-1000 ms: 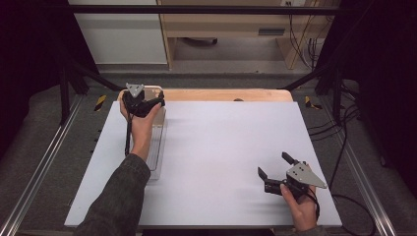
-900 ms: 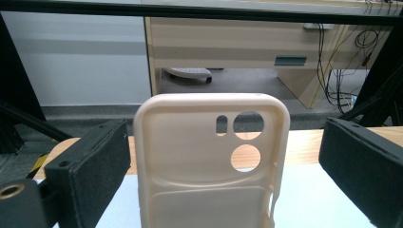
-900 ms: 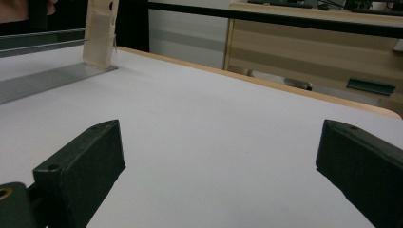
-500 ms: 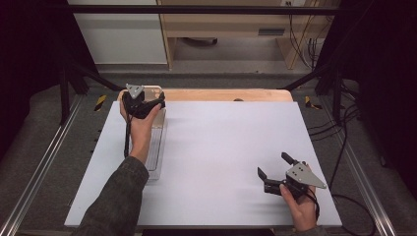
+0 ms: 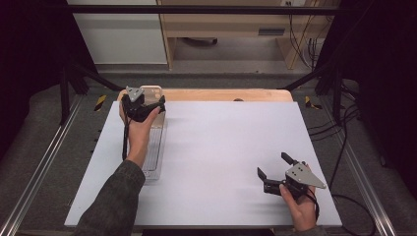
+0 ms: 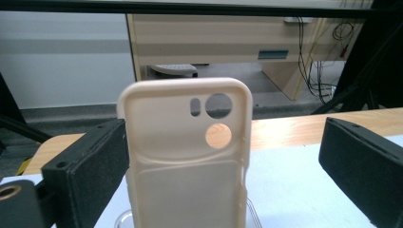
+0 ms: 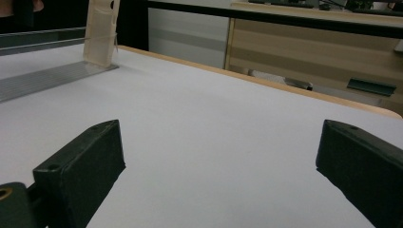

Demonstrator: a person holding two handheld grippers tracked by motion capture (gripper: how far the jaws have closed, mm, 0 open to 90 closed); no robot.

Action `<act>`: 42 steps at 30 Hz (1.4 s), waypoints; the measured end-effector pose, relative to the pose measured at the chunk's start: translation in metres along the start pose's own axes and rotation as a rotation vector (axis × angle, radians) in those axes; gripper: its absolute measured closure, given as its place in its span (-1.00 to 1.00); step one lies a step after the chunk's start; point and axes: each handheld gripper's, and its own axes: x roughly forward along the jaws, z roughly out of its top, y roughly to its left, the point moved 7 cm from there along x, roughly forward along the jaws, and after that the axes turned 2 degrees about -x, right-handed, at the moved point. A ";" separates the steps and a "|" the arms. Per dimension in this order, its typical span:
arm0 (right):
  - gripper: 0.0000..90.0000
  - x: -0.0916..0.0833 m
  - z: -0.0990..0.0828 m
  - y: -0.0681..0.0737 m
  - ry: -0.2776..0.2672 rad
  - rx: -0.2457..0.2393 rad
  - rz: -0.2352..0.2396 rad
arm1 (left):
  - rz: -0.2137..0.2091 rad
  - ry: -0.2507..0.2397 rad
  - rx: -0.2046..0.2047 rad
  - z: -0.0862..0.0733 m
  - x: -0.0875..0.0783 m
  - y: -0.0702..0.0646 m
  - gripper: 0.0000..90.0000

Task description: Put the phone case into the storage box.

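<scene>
While jaws gape, phone case [image 6: 185, 156] stands upright between them.

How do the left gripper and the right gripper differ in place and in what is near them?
The left gripper is at the far left of the table, while the right gripper is at the near right. The left gripper has a cream phone case standing between its jaws, one jaw beside the case's edge; the right gripper has nothing but bare table between its jaws. Both are open, each held in a hand.
</scene>
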 end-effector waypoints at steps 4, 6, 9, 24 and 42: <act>-0.95 -0.001 0.000 -0.001 -0.001 0.004 0.000 | -0.013 0.002 0.000 -0.003 -0.001 -0.003 -0.94; -0.95 -0.001 0.000 -0.001 -0.003 0.005 -0.001 | -0.021 0.004 0.000 -0.003 -0.001 -0.004 -0.94; -0.95 0.000 0.000 -0.001 0.000 0.003 -0.002 | -0.031 -0.003 0.002 -0.001 -0.002 -0.006 -0.94; -0.95 0.001 -0.002 -0.002 -0.002 0.018 0.001 | -0.117 0.000 0.026 0.002 -0.011 -0.019 -0.93; -0.95 0.003 -0.003 0.002 0.004 0.005 0.017 | -0.204 -0.020 0.088 0.004 -0.033 -0.032 -0.92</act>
